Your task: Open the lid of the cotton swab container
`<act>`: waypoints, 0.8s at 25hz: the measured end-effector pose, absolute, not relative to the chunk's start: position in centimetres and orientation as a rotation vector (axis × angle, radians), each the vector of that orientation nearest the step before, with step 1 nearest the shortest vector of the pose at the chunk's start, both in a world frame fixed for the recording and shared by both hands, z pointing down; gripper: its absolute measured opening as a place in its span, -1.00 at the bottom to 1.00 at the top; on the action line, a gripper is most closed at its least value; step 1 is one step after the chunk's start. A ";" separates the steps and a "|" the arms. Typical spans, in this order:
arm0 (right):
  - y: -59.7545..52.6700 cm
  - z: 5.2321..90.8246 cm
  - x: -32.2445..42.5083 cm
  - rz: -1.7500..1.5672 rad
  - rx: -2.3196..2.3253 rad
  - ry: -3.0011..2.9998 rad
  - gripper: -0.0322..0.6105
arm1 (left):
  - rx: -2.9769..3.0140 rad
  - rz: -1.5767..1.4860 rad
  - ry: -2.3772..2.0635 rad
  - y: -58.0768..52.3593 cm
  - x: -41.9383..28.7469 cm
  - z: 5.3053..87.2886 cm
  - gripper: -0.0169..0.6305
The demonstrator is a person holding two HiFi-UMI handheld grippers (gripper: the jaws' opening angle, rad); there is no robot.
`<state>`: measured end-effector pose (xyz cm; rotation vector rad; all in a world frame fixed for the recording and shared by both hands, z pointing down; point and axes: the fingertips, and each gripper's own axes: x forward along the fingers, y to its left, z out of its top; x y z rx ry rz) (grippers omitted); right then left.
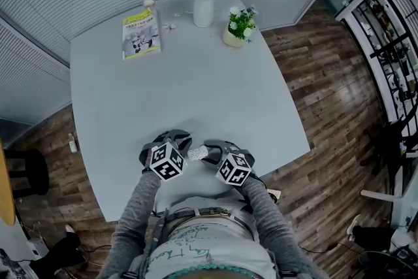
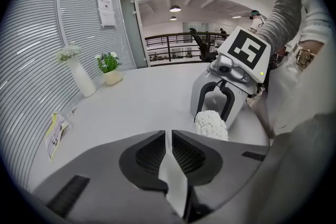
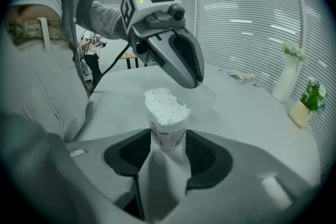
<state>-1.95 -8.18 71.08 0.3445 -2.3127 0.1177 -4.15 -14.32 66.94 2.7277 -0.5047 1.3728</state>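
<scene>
The cotton swab container (image 3: 167,131) is a small labelled tub with no lid on it, and its white swab tips (image 3: 166,105) stand bare at the top. My right gripper (image 3: 168,135) is shut on its body and holds it off the table. In the left gripper view the tub (image 2: 211,124) points its swab tips at me from between the right gripper's fingers (image 2: 202,94). My left gripper (image 2: 168,135) is shut on a thin pale piece (image 2: 173,178), apparently the lid seen edge-on. In the head view both grippers (image 1: 177,140) (image 1: 210,148) meet over the table's near edge with the tub (image 1: 197,153) between them.
A pale table (image 1: 196,88) carries a white vase of flowers (image 1: 204,2), a small potted plant (image 1: 239,26) and a booklet (image 1: 141,34) at its far side. Slatted blinds stand behind it. Wooden floor lies to the right, and the person's body is close to the near edge.
</scene>
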 end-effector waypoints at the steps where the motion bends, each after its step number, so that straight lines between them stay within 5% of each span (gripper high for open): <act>1: -8.2 71.1 -2.0 0.119 0.348 -2.312 -0.26 | 2.722 1.376 -0.502 -14.4 -4.1 67.2 -0.84; 20: -8.4 71.1 -1.8 0.152 0.359 -2.326 -0.26 | 2.688 1.220 -0.566 -15.0 -3.9 68.1 -0.84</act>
